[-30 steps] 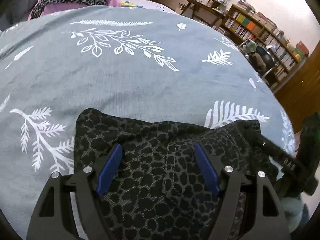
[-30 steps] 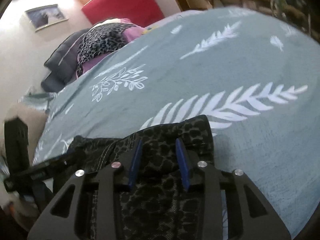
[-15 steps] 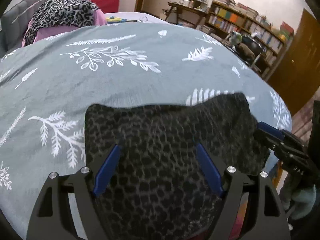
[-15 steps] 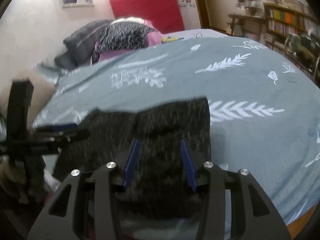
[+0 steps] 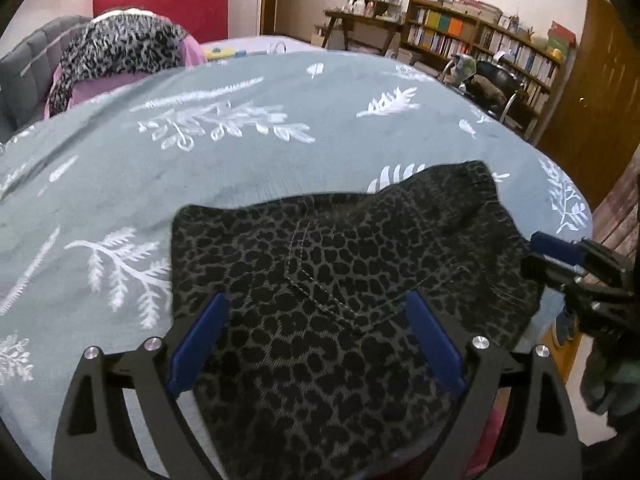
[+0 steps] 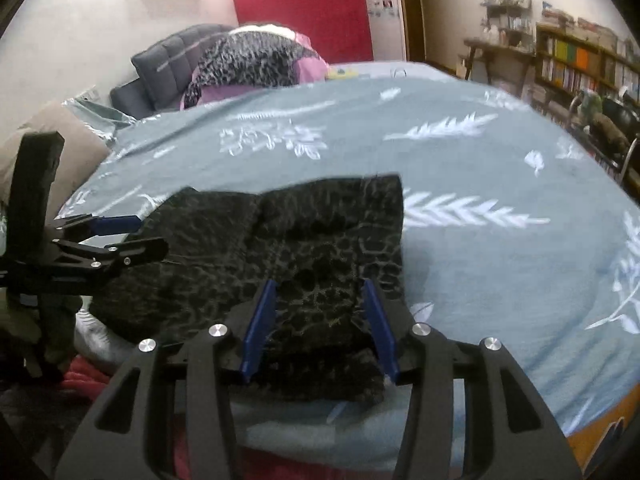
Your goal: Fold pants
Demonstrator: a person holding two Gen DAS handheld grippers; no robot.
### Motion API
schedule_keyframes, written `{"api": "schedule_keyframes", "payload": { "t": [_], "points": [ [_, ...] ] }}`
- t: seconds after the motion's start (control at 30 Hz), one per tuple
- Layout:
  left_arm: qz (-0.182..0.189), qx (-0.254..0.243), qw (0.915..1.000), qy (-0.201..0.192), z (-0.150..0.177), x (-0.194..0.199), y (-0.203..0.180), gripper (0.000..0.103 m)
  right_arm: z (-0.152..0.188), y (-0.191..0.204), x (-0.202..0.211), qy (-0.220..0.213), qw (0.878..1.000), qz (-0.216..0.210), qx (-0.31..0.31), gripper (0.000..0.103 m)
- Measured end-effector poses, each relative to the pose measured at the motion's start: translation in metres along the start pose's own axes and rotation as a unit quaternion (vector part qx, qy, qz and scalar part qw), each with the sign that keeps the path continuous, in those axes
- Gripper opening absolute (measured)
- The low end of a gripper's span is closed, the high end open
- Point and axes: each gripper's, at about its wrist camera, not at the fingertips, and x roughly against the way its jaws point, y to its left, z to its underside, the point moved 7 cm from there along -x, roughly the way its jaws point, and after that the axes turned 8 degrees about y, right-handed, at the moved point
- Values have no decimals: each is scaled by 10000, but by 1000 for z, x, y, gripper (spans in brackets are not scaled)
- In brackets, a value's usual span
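Leopard-print dark denim pants (image 5: pixel 340 280), folded into a compact block, lie at the near edge of the grey-green bedspread printed with white fern leaves (image 5: pixel 240 168), a stitched back pocket facing up. I keep the bundle at the bed's edge, I judge, so both tongs can reach it.

My left gripper (image 5: pixel 316 340) hangs over the near part of the bundle; its blue pads have just spread further and stand wide, clear of the cloth on both sides, so nothing is gripped. My right gripper (image 6: pixel 318 324) hovers over the bundle's right-hand portion; its jaws have also just been parting and stand moderately apart, the cloth beneath them but not pinched. From the left camera it shows at the bundle's right corner.

The fold appears essentially complete; with both tongs released, the block rests under its own weight.
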Motion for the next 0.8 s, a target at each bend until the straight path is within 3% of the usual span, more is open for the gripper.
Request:
{"api": "schedule_keyframes", "payload": {
  "t": [0.2, 0.37, 0.7, 0.77, 0.8],
  "points": [
    [-162, -141, 9996, 185, 21, 0, 1, 90, 27, -4, -11, 438, 9988, 177, 107, 48],
    [-393, -291, 9985, 236, 35, -10, 3, 91, 44, -17, -27, 661, 9975, 76, -236, 59],
    [-180, 12, 9995, 254, 36, 5, 11, 91, 25, -9, -4, 541, 9979, 136, -322, 62],
    [-227, 125, 9995, 206, 34, 11, 16, 91, 16, -1, 6, 429, 9986, 147, -260, 69],
    [-280, 155, 9993, 185, 34, 14, 18, 91, 12, 2, 9, 395, 9988, 173, -233, 78]
  ]
}}
